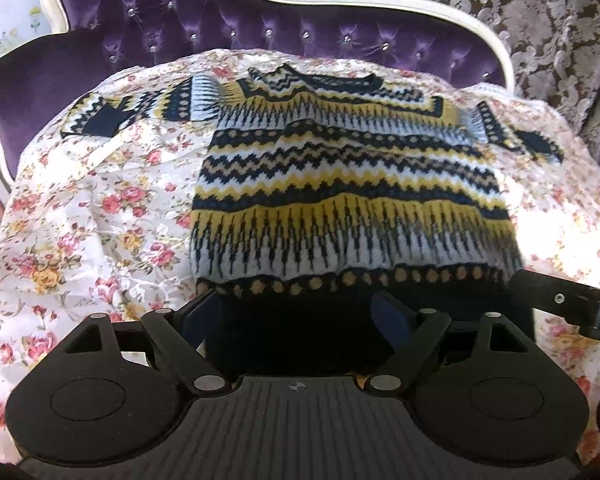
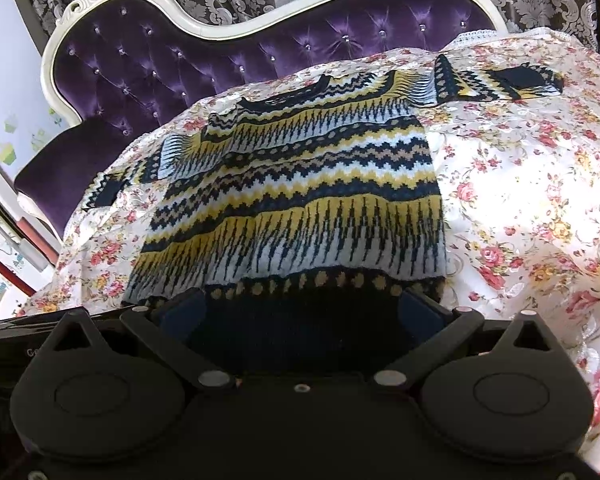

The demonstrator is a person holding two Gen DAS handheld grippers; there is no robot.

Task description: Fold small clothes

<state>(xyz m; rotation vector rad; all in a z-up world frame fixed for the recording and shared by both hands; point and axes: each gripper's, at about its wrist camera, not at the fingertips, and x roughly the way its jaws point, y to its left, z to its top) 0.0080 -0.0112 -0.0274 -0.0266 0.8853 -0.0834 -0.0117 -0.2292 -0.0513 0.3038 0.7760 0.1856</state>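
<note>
Purple sofa w/ floral sheet; sweater flat, hem at both tongs. Left gripper & right gripper spread wide, holding nothing. Step: pre-fold; next, prob. pinch hem corners.

Purple tufted sofa under floral sheet; patterned sweater lies flat

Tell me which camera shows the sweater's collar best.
The left wrist view: it faces the collar nearly square-on, showing the whole dark neckline of the sweater. The right wrist view shows the collar slanted, though still unhidden.
</note>
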